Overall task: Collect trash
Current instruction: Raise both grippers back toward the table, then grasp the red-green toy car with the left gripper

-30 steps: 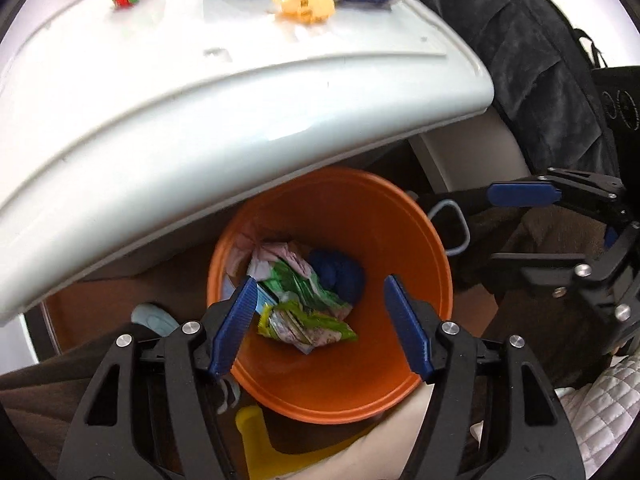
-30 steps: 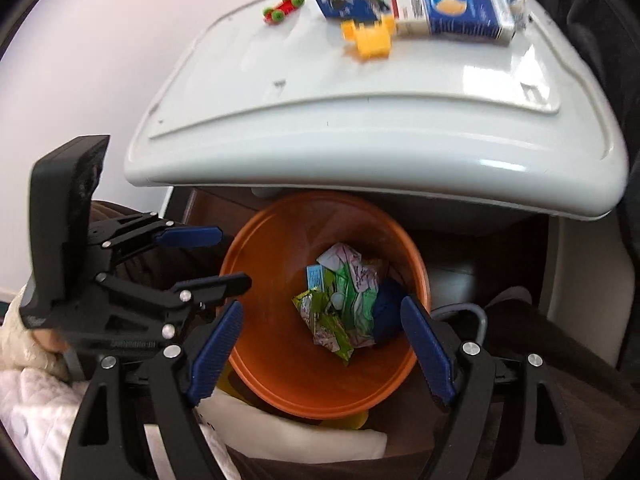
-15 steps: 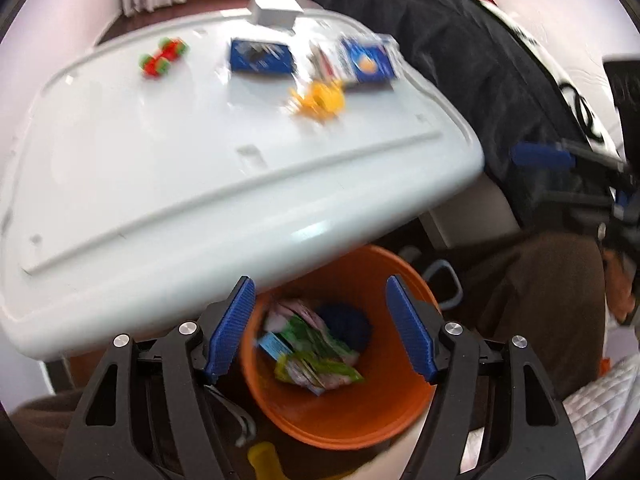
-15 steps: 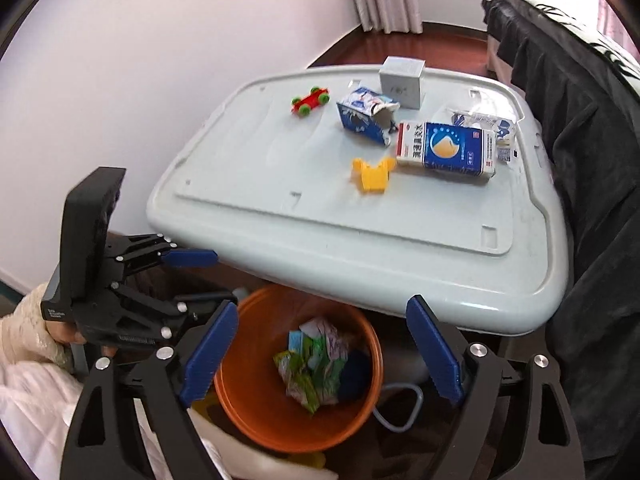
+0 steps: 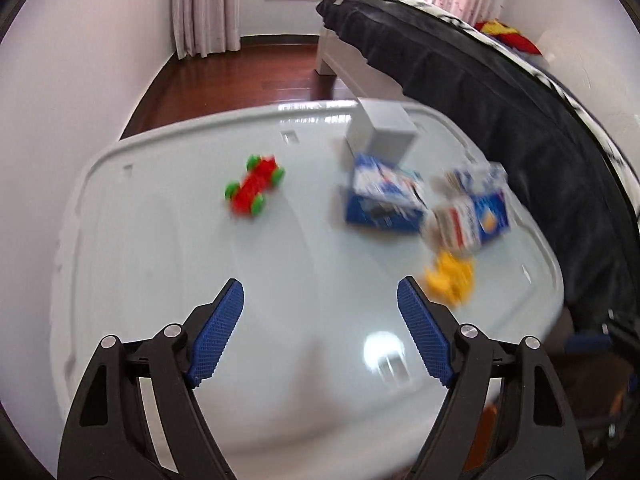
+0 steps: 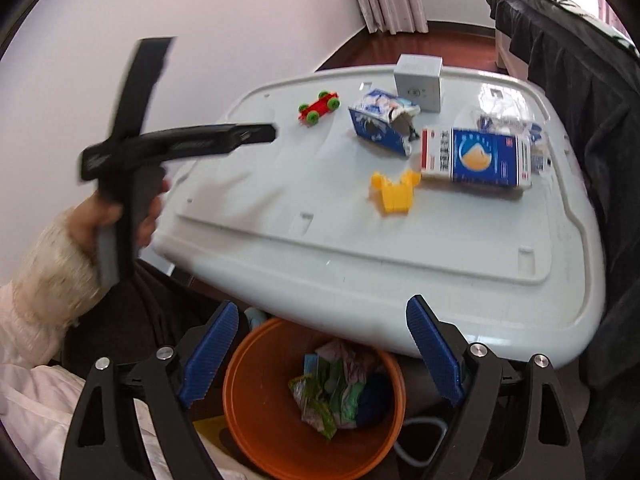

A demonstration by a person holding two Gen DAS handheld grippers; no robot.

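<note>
An orange bin [image 6: 280, 436] under the table's near edge holds crumpled wrappers [image 6: 332, 388]. On the white table [image 6: 360, 232] lie a torn blue carton [image 6: 380, 124], a blue-and-white box [image 6: 476, 156] and a clear wrapper [image 6: 508, 120]. My left gripper [image 5: 320, 332] is open and empty above the table's near part; it also shows in the right wrist view [image 6: 240, 136]. The torn carton [image 5: 384, 200] and the box [image 5: 472, 216] lie ahead of it to the right. My right gripper [image 6: 320, 356] is open and empty above the bin.
A red-and-green toy car [image 6: 319, 107], a yellow toy piece [image 6: 394, 194] and a grey box [image 6: 418, 82] are also on the table. A black-covered bed [image 6: 580, 80] runs along the table's right side. A white wall is on the left.
Both grippers have risen from over the bin. The left one now points over the tabletop, and the bin has left its view. Both stay open and empty.
</note>
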